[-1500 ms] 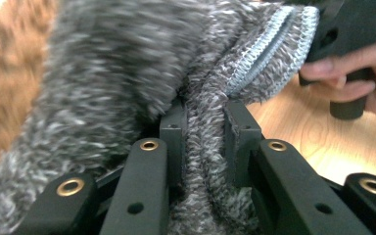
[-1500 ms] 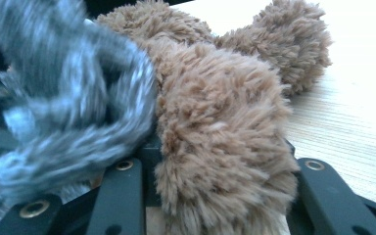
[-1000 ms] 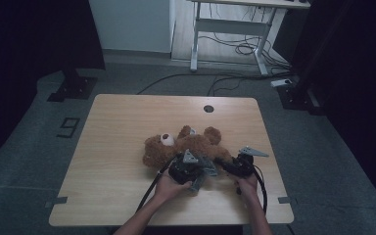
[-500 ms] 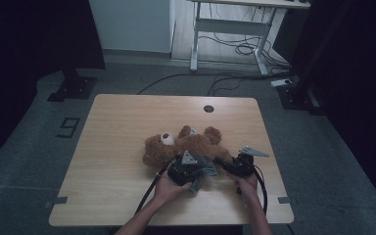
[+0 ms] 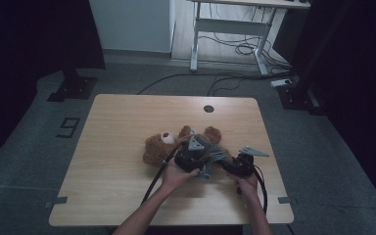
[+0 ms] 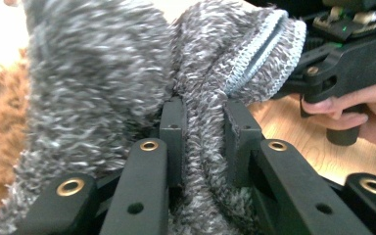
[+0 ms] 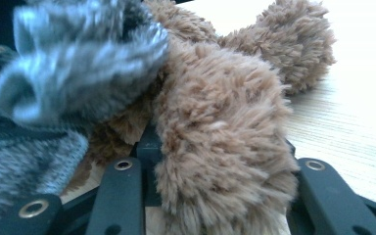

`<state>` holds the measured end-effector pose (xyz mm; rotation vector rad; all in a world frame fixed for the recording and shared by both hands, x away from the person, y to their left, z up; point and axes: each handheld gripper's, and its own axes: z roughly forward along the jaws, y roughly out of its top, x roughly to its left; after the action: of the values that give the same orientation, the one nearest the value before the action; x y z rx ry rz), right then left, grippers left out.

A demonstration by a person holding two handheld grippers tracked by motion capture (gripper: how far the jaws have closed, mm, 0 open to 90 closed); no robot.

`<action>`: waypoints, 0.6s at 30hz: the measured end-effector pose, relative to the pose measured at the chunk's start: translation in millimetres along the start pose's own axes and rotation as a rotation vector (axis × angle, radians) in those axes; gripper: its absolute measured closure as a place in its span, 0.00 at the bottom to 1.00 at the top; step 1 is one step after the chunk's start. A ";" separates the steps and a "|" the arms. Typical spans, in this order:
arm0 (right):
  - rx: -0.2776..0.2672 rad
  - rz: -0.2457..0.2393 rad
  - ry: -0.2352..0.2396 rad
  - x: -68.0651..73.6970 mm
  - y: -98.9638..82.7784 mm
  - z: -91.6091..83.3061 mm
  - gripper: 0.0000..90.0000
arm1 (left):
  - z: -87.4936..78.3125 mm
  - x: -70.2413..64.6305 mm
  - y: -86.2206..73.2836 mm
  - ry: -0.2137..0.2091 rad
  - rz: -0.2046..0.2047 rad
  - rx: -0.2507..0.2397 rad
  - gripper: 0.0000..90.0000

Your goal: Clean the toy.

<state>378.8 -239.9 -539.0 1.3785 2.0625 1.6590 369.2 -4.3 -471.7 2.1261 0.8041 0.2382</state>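
Two grippers worked a teddy bear (image 5: 159, 147): left gripper (image 6: 203, 127) pinched its grey knit garment (image 6: 103, 73), right gripper (image 7: 220, 161) clamped a furry limb (image 7: 220, 147); tugging risked slippage.

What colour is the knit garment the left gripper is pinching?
Mottled grey garment with a pale blue-grey ribbed hem, clearest in the left gripper view.

Teddy bear (image 5: 164, 147) lies on the table (image 5: 112, 171), right of centre, head to the left. Sweater (image 6: 127, 73) sits over its body. Left gripper (image 5: 196, 159) is on the bear's near side, right gripper (image 5: 235, 166) just right of it. Floor cables (image 5: 235, 49) behind the table.
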 end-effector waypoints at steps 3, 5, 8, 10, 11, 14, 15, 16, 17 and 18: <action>0.002 -0.005 -0.001 0.5 0.0 -0.4 0.63 | -0.2 -0.4 -4.6 -0.003 0.005 0.009 0.81; 0.003 -0.005 -0.001 0.5 0.0 -0.4 0.63 | -0.1 -0.7 -6.5 -0.004 0.008 0.014 0.81; 0.006 -0.004 -0.001 0.1 -0.1 -0.5 0.63 | 1.0 -1.4 -16.4 -0.004 0.025 0.039 0.81; 0.007 -0.005 0.000 0.0 -0.1 -0.5 0.63 | 1.4 -0.8 -22.5 -0.009 0.022 0.043 0.81; 0.007 -0.005 0.000 0.0 -0.1 -0.5 0.63 | 1.4 -0.8 -22.5 -0.009 0.022 0.043 0.81; 0.008 -0.007 0.001 -0.1 -0.1 -0.7 0.63 | 0.7 0.3 -29.0 -0.012 0.026 0.057 0.81; 0.008 -0.007 0.002 -0.1 -0.1 -0.7 0.63 | 0.0 0.7 -33.4 -0.009 0.028 0.064 0.81; 0.008 -0.008 0.002 -0.1 -0.1 -0.8 0.63 | 0.0 0.8 -35.4 -0.008 0.030 0.067 0.81; 0.008 -0.008 0.002 -0.1 -0.1 -0.8 0.63 | 0.0 0.8 -35.4 -0.008 0.030 0.067 0.81; 0.009 -0.009 0.004 -0.3 -0.1 -0.9 0.63 | 0.7 0.6 -42.0 -0.003 0.035 0.078 0.81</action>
<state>378.3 -240.7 -538.9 1.3678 2.0773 1.6529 350.5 14.5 -504.3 2.2146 0.7865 0.2256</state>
